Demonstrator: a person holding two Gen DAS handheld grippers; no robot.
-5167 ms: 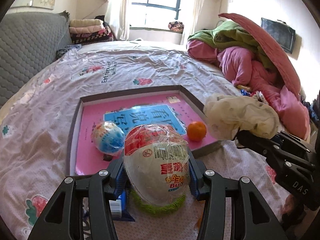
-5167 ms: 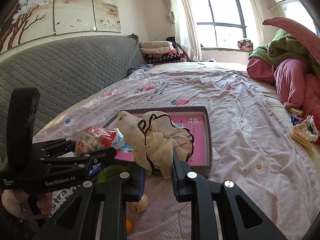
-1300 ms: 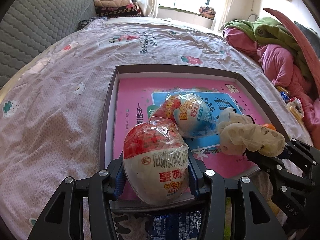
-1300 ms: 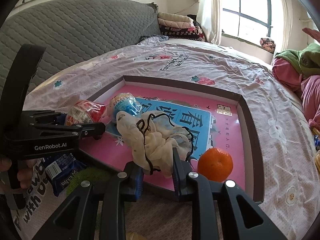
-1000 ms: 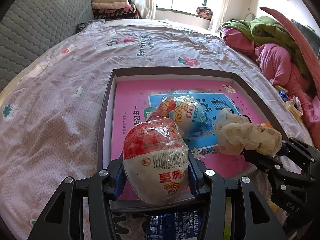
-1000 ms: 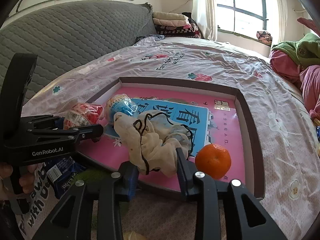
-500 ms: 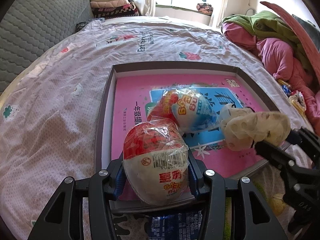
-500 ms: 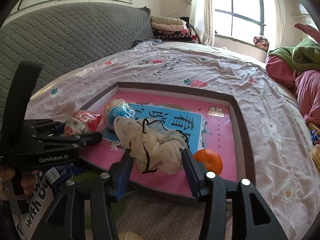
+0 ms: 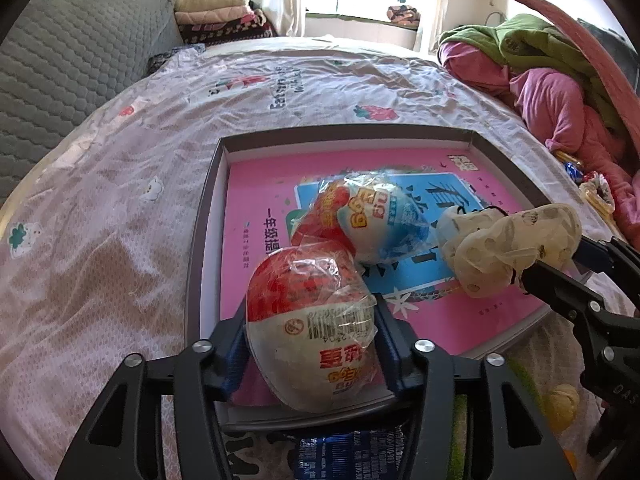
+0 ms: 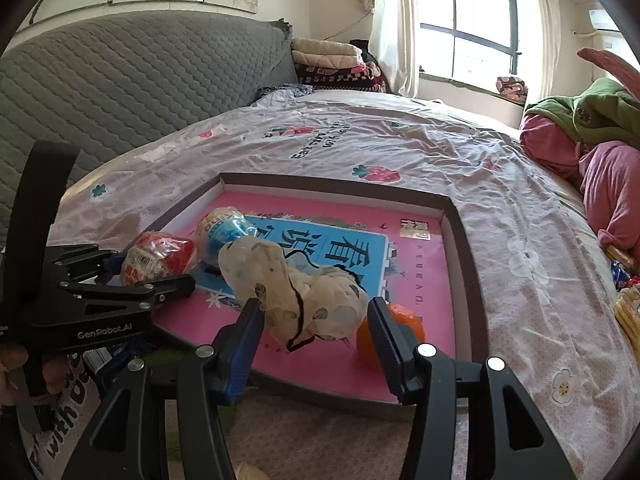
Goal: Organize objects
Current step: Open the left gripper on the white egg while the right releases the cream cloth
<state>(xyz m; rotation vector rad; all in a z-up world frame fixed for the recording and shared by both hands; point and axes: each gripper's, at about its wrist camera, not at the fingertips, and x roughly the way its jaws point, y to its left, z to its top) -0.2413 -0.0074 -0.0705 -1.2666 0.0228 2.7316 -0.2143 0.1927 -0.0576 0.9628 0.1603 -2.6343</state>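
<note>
Both wrist views look close and low across the shared tray [image 9: 204,240] [image 10: 464,236], toward the window.

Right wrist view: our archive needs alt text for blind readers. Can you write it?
The open right claw straddles a crumpled cream cloth in a shallow pink-lined tray on a bed. An orange sits by its right finger, and the left claw holds a red-and-white wrapped snack at left.

The left gripper [image 10: 176,280] carries "GenRobot.AI" in white on its black body. The bedsheet [image 10: 400,148] shows printed "Eat" and "with". Large characters "看说" stand on the blue panel of the pink book [image 10: 416,280]. The right gripper [image 9: 576,280] reads "DAS".
</note>
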